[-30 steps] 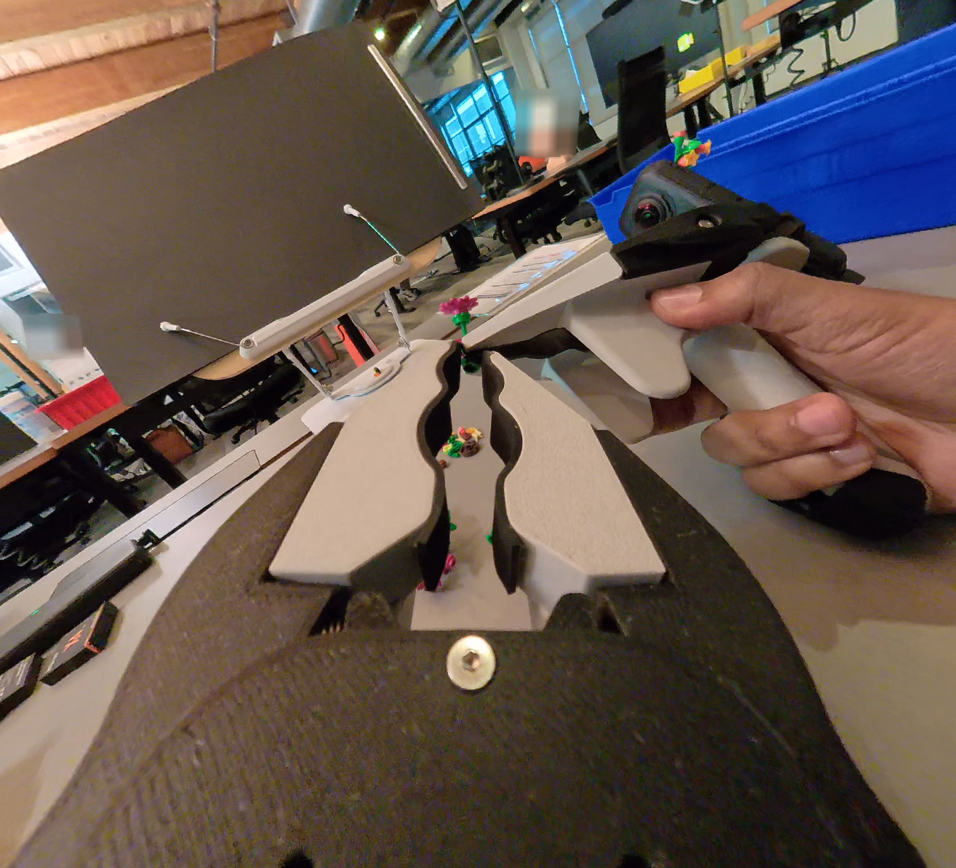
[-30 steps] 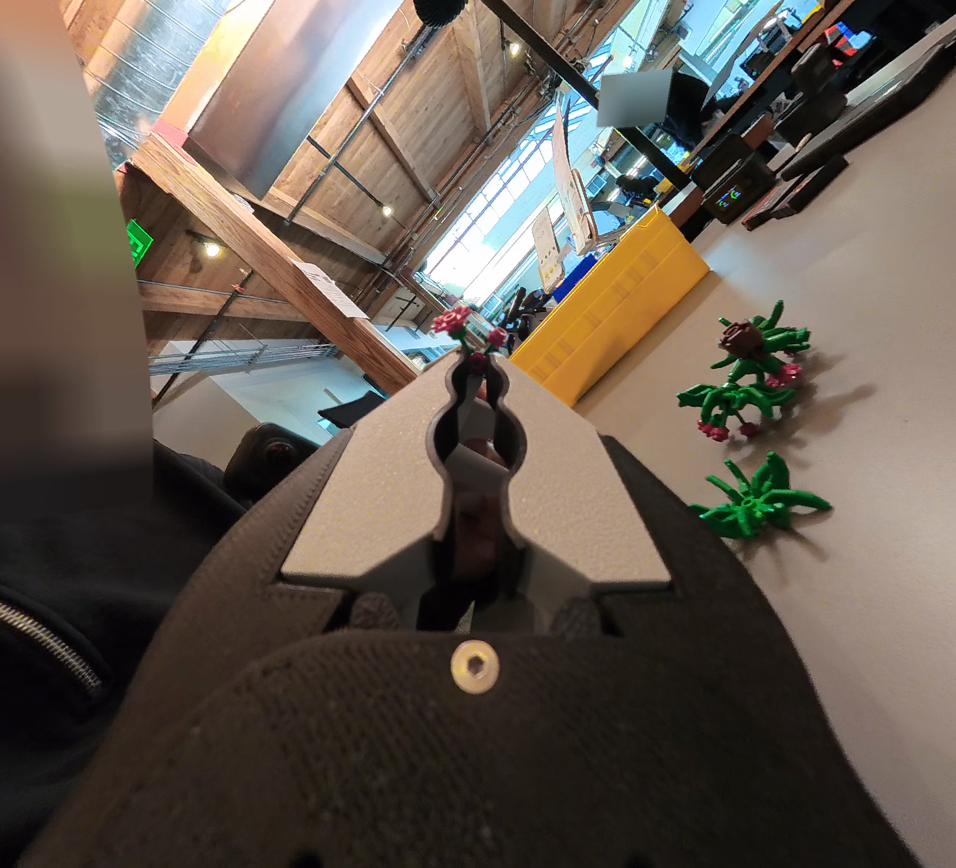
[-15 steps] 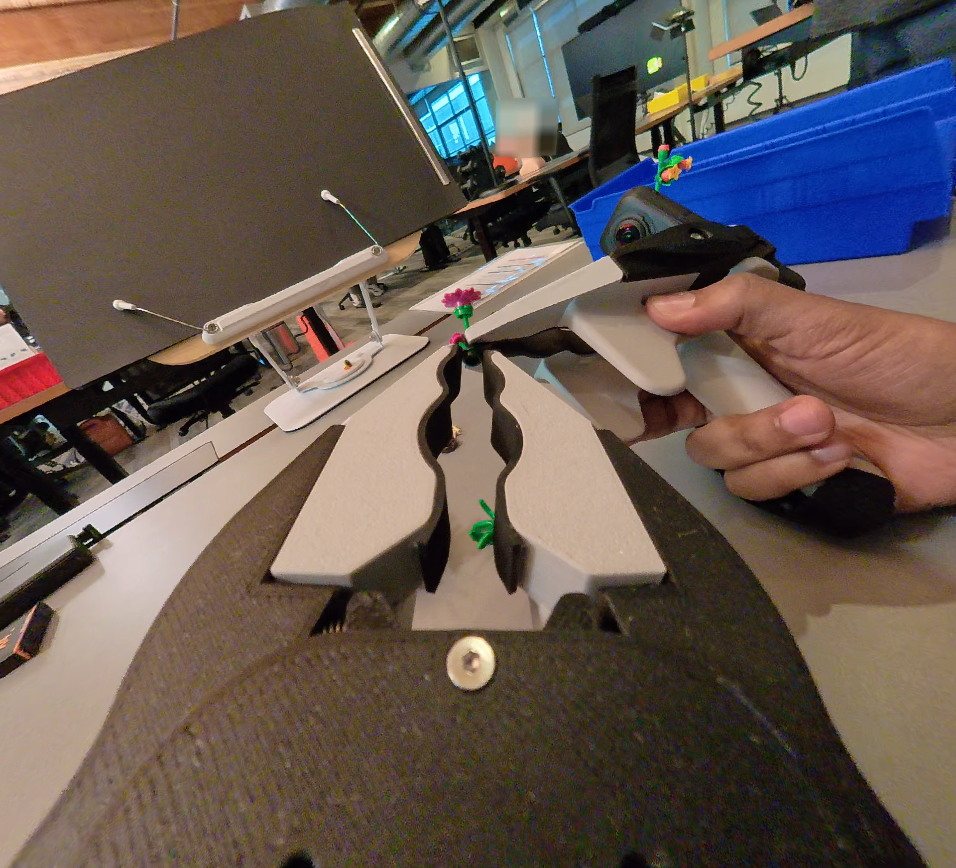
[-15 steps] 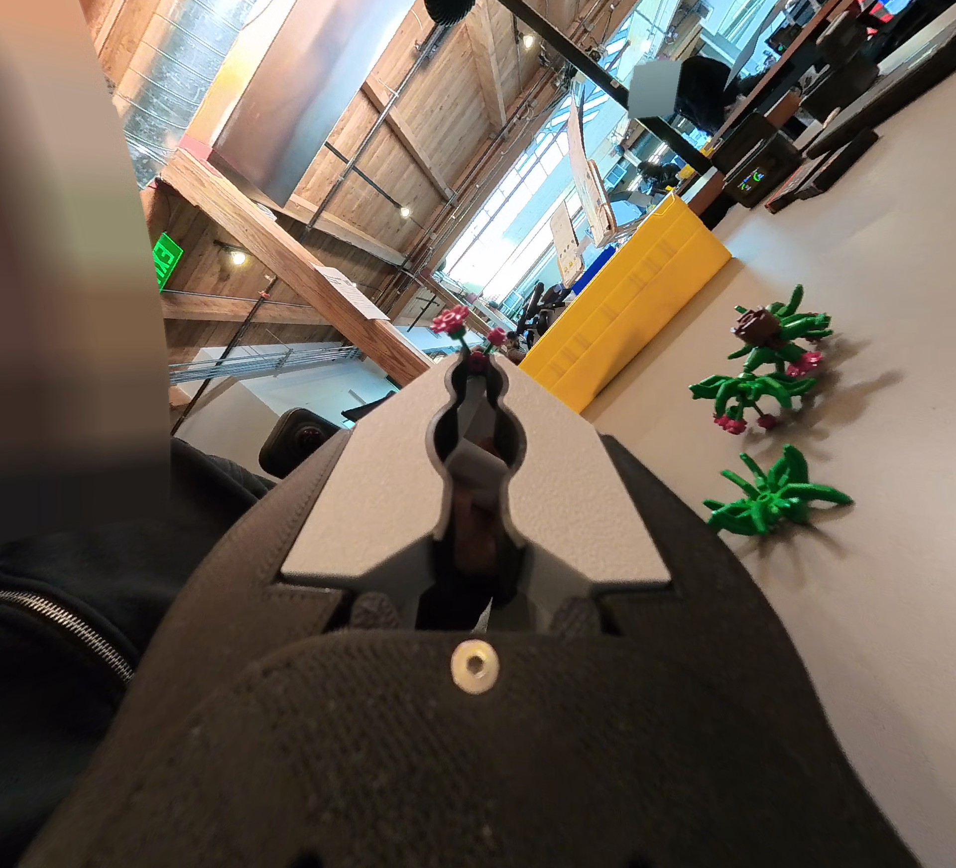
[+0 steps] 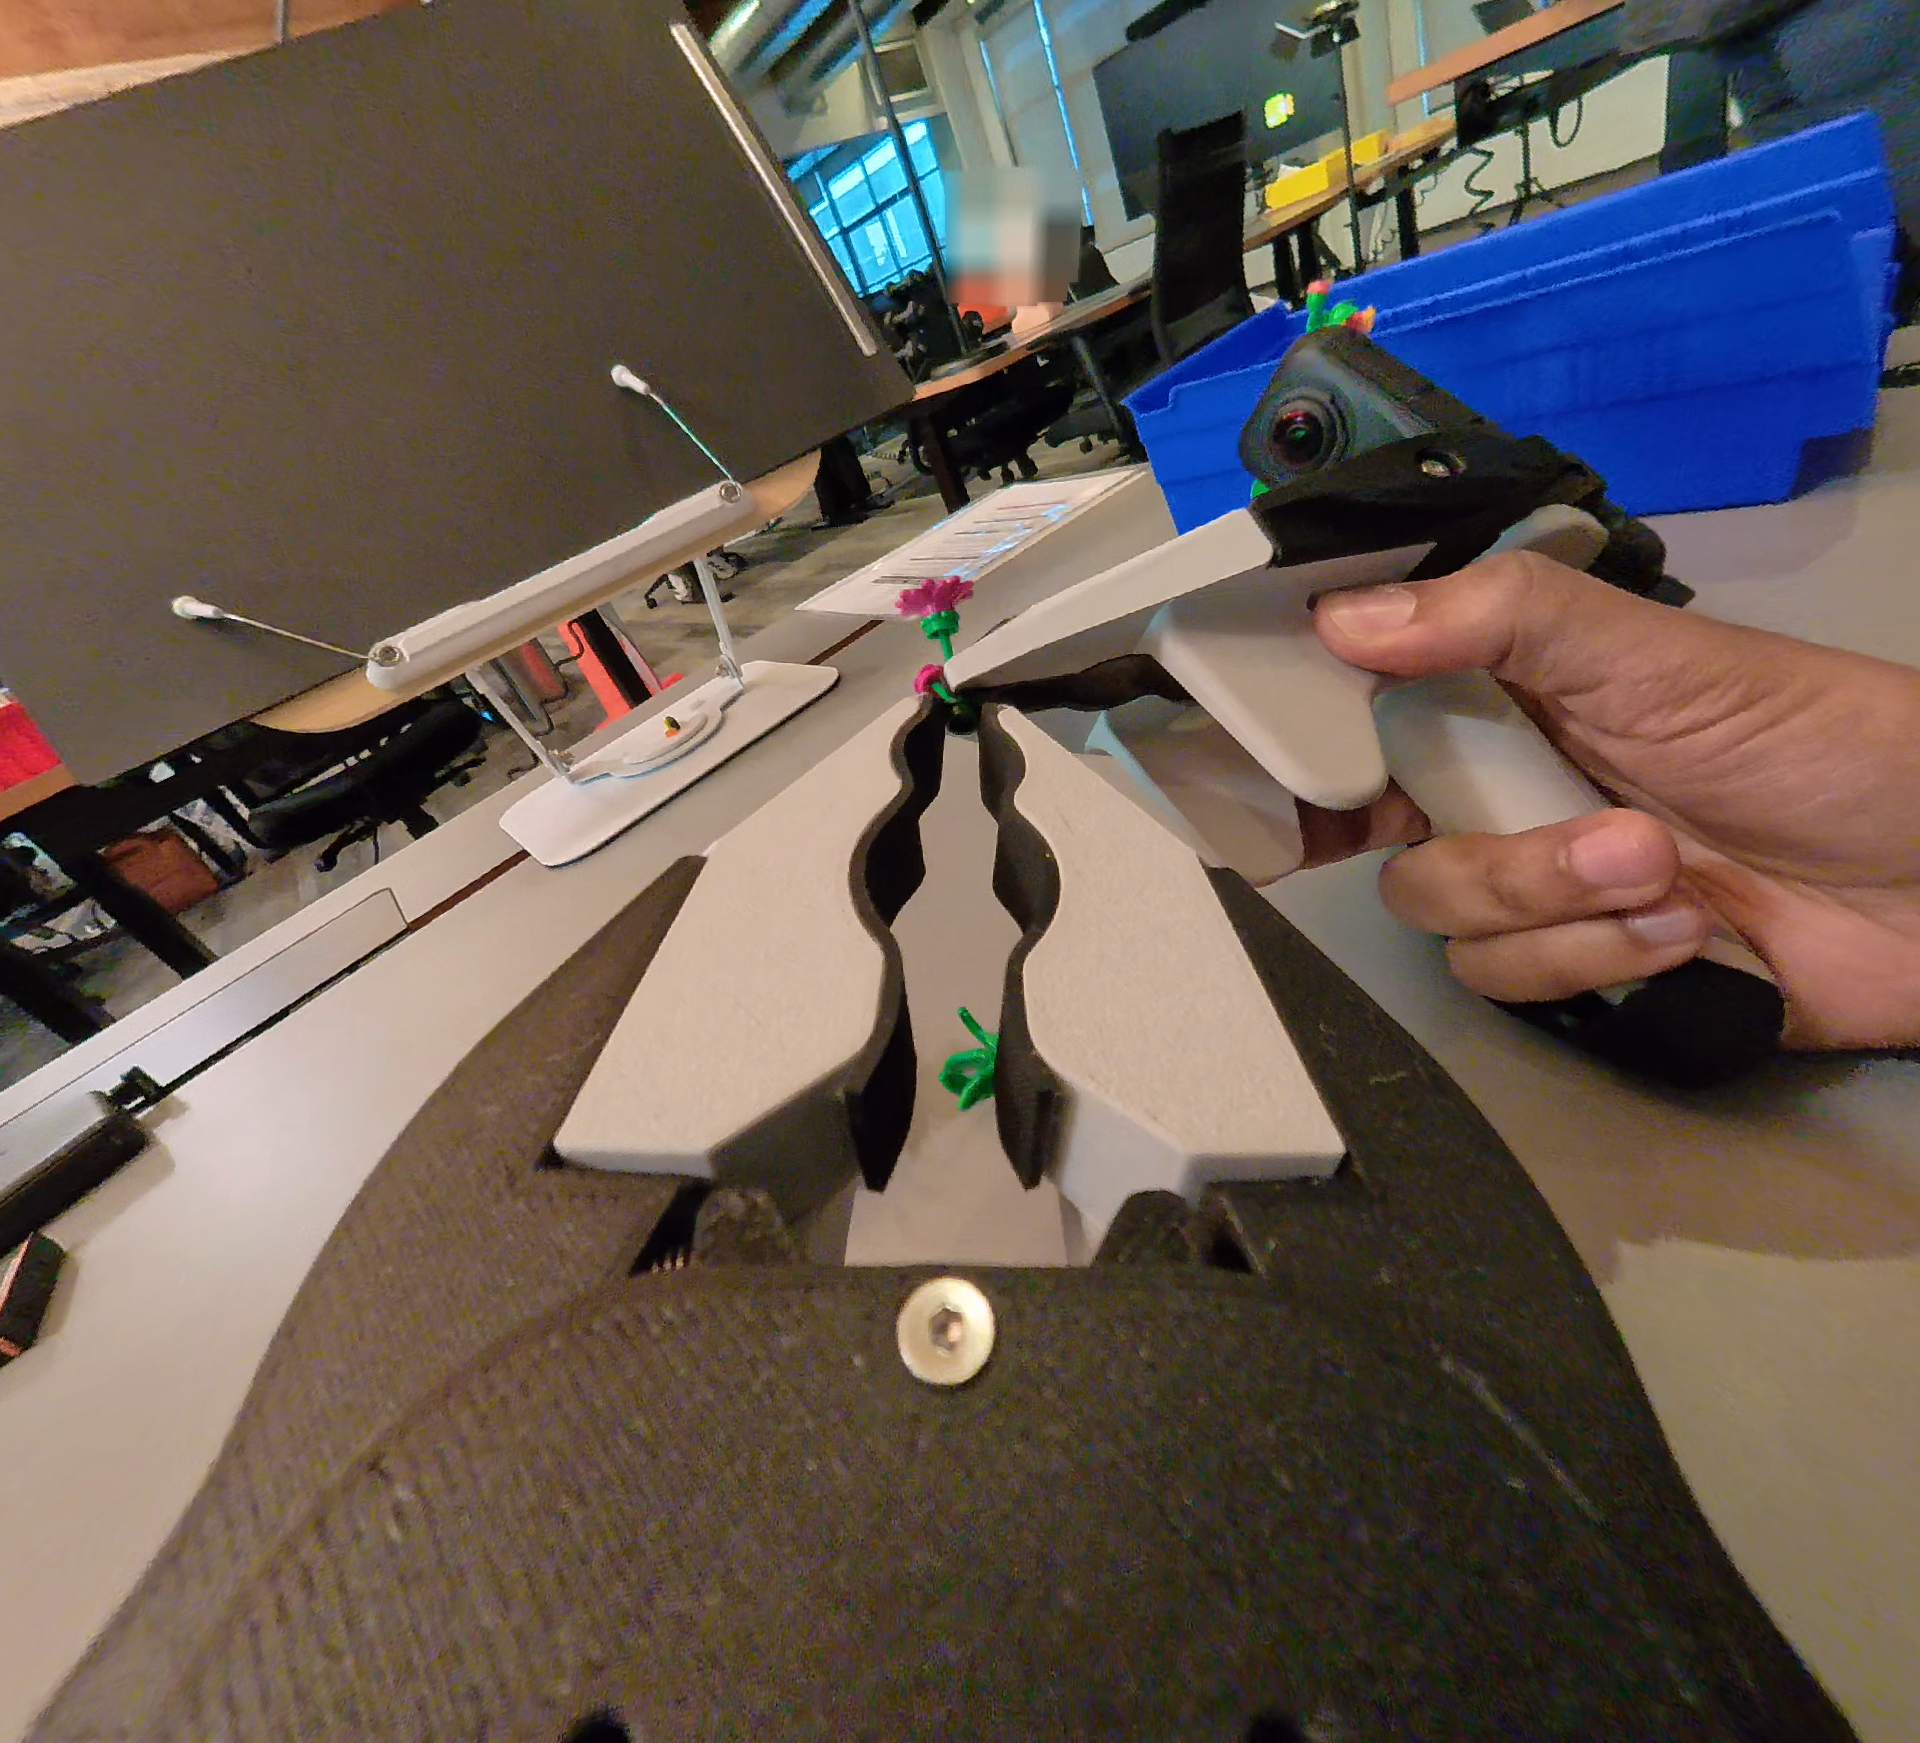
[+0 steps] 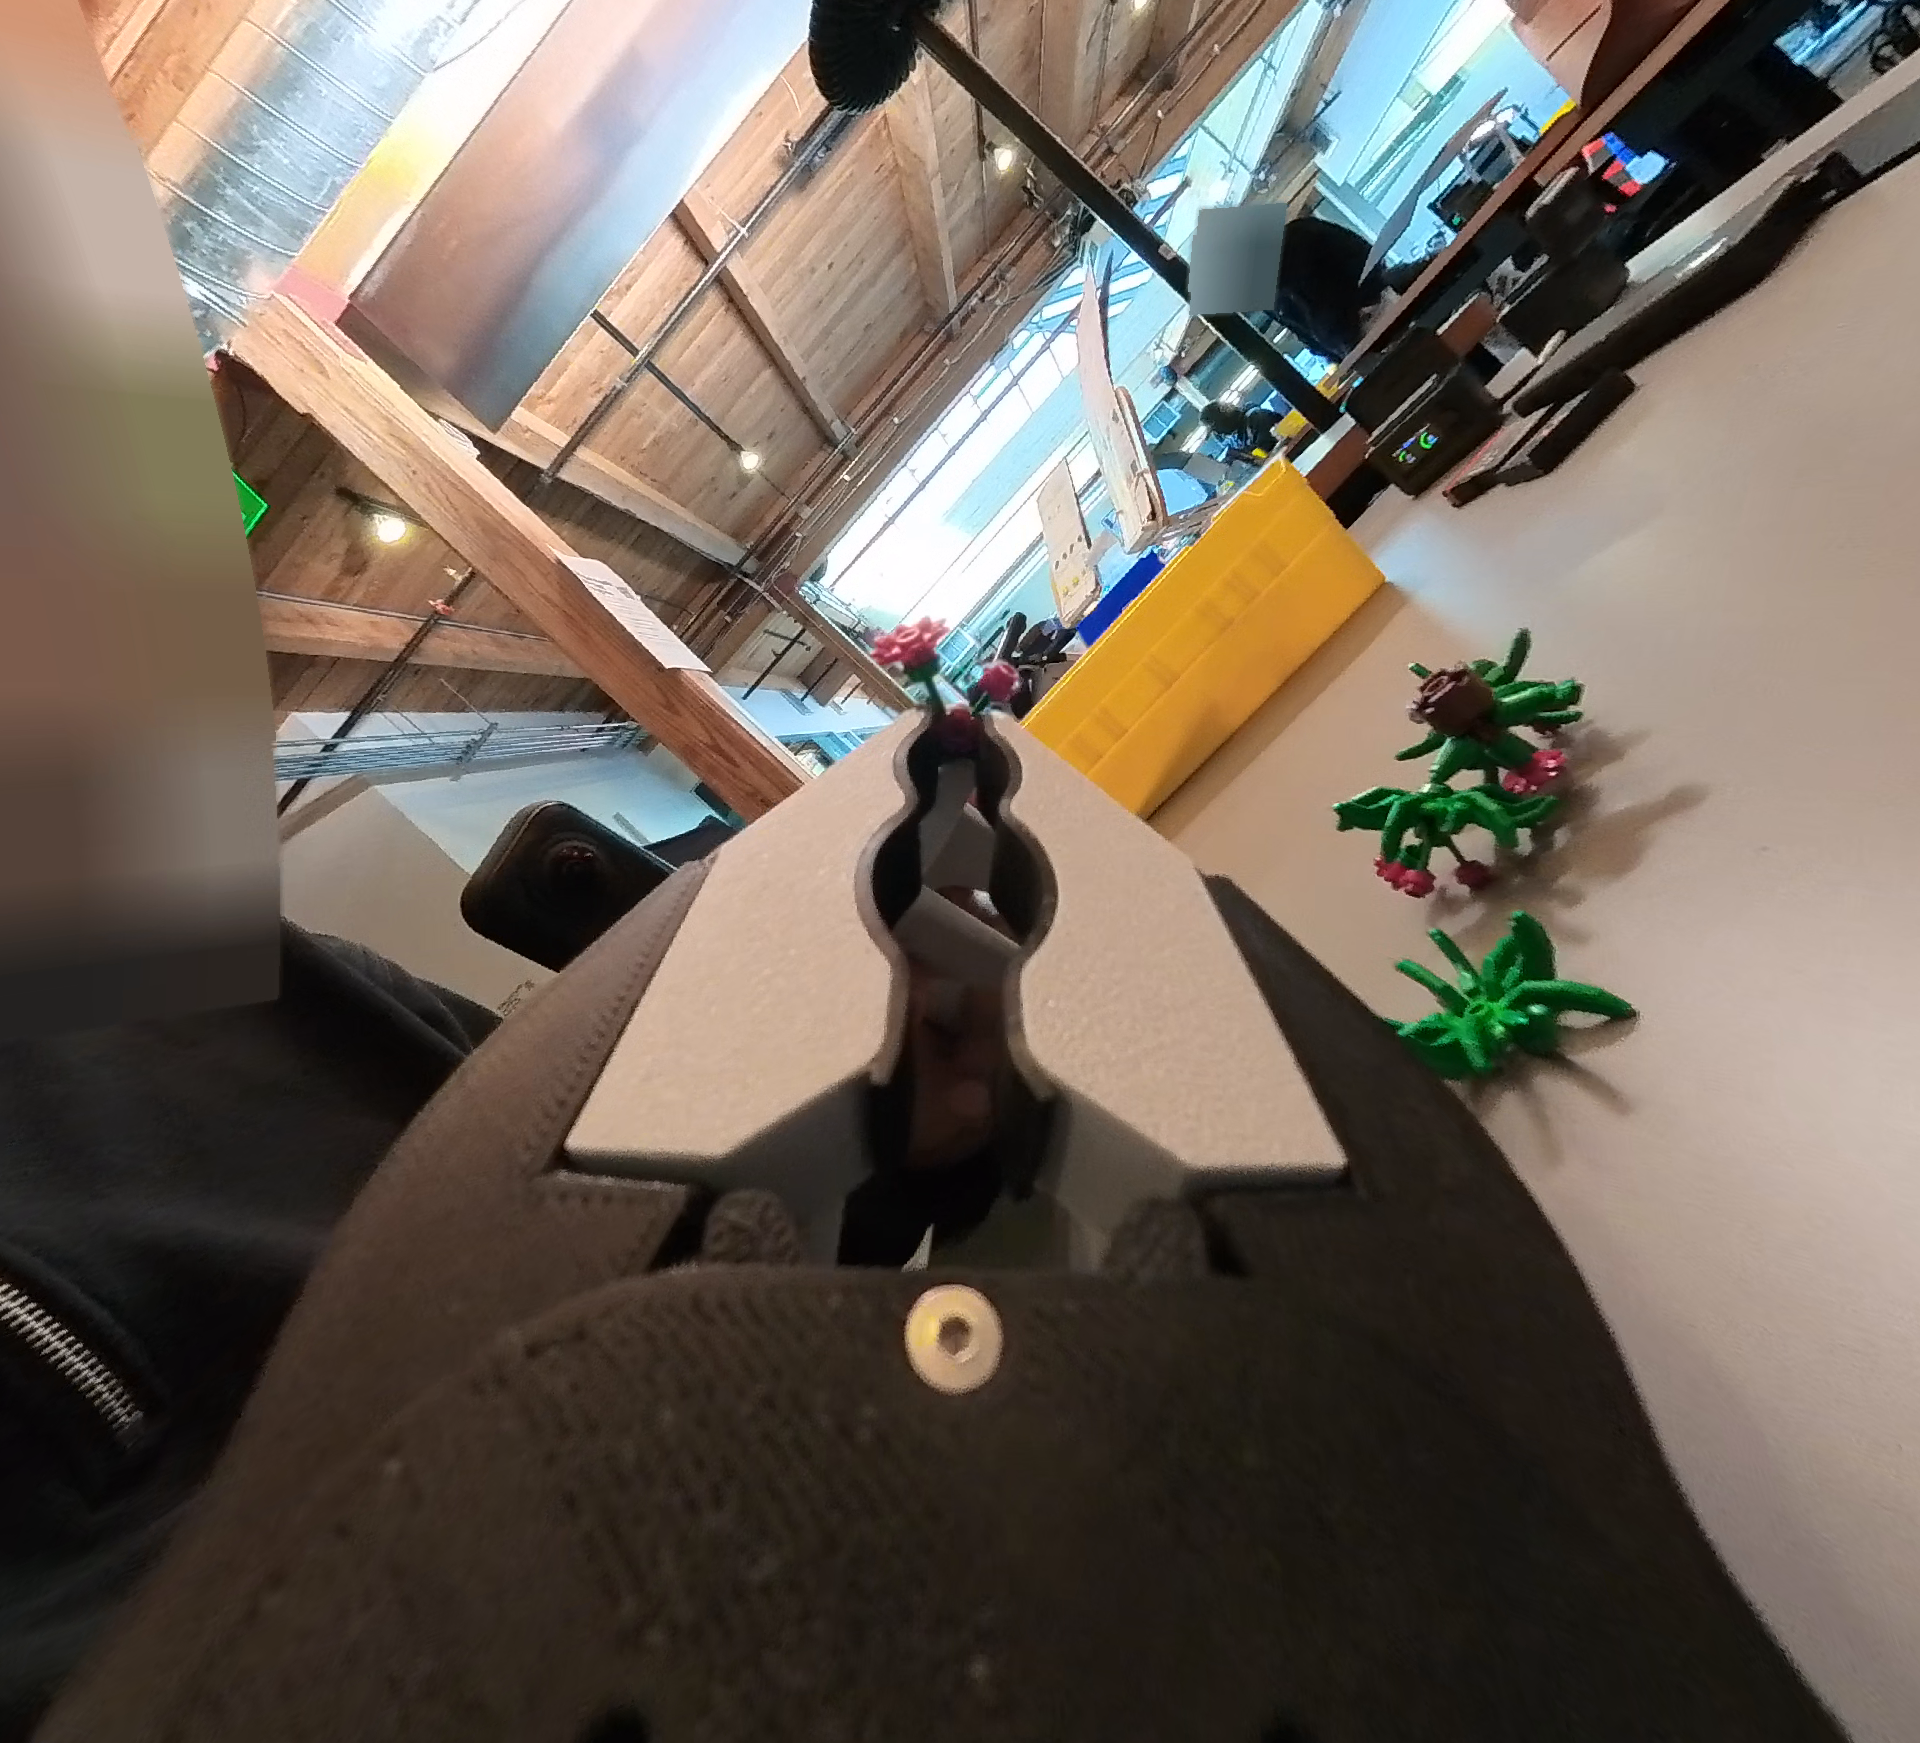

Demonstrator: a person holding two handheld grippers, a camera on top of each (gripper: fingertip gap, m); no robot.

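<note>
— Our right tongs (image 6: 961, 732) pinch the pink flower sprig (image 6: 920, 654) by its stem. Our left tongs (image 5: 956, 717) stand narrowly apart about its foot; whether they grip it, we cannot tell.

— Below us a green leaf (image 5: 968, 1065) lies on the grey counter (image 5: 1714, 1330). Beyond are leafy clumps (image 6: 1475, 789), a yellow bin (image 6: 1216, 654), a blue bin (image 5: 1610, 363), then the timber-ceilinged office.
</note>
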